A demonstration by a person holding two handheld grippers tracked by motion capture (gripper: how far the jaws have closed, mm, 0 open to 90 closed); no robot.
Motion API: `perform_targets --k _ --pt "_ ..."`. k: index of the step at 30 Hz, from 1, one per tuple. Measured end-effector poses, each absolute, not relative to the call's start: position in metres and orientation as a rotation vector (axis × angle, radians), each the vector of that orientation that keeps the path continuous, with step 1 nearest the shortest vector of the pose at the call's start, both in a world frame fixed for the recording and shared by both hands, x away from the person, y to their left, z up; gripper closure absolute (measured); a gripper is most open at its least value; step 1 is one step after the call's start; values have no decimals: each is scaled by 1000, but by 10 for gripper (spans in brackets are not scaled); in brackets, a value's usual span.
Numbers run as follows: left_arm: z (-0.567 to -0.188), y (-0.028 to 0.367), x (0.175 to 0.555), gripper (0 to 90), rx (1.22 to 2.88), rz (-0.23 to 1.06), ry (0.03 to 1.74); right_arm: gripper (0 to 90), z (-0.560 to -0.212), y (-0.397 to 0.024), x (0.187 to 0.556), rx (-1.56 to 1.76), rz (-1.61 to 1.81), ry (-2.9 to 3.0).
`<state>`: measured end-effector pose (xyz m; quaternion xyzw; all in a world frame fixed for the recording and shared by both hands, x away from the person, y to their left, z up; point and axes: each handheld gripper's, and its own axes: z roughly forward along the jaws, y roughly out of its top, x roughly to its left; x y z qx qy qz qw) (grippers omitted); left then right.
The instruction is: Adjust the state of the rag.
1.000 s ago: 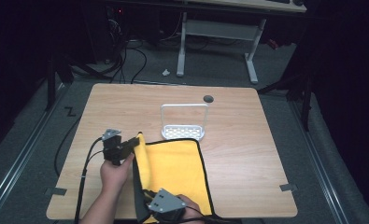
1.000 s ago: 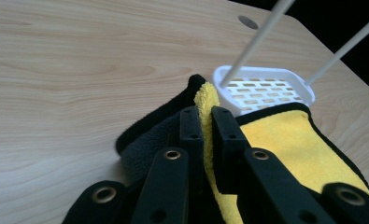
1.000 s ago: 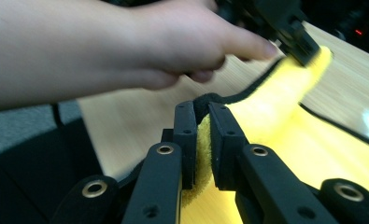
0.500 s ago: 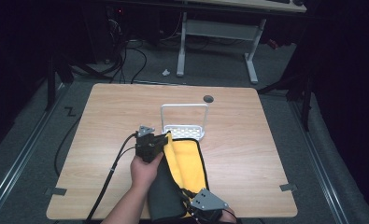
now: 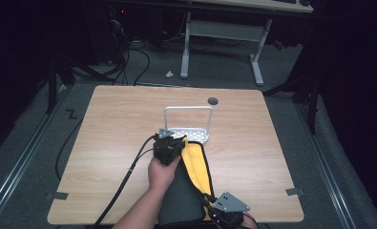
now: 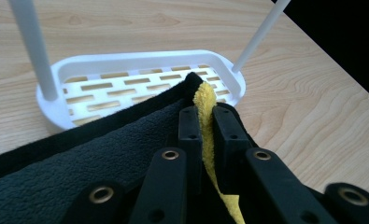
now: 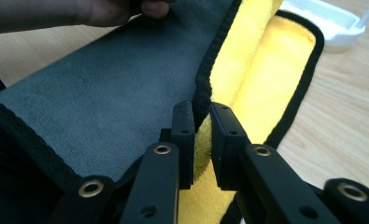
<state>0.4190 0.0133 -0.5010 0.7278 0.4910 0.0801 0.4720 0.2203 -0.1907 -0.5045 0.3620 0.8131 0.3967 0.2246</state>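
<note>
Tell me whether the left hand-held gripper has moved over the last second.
Yes. The left hand-held gripper moved right across the table, toward the white rack, folding the cloth over.

Beyond the left gripper (image 5: 168, 147), a dim room: grey floor (image 5: 224, 76), tangled cables (image 5: 129, 52), a white-legged desk (image 5: 222, 36) past the wooden table (image 5: 124, 114).

Yellow-and-grey cloth (image 5: 191, 181) (black-edged), white slotted rack (image 5: 188, 125), pale wood table (image 5: 253, 143).

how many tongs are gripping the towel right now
2. The left tongs pinch the towel at its far corner by the white rack; the right tongs pinch its near edge.
</note>
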Motion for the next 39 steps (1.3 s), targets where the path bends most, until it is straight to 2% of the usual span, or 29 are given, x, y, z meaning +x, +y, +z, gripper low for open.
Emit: perform_targets --k 12,14,15,17,18,22,30,39 --pt "-493 -5 414 824 1769 156 1120 812 -500 -190 206 963 1097 2211" --pt "-495 -9 414 814 1769 134 1119 786 -500 -192 207 974 1097 2209" --pt "-498 -11 415 788 1773 107 1118 744 -500 -193 208 981 1097 2209" --pt "-501 -14 416 638 1786 86 1121 643 -500 -195 210 1002 1106 2181" --pt "-502 -15 416 605 1788 78 1110 618 -500 -195 210 1013 1102 2166" --pt "-502 -14 412 543 1806 72 1067 601 -501 -198 214 1028 1104 2146" --pt "-494 1 403 523 1808 94 1032 614 -503 -199 219 1049 1091 2147" --pt "-505 43 378 582 1880 166 1051 621 -506 -198 222 1052 1081 2165"
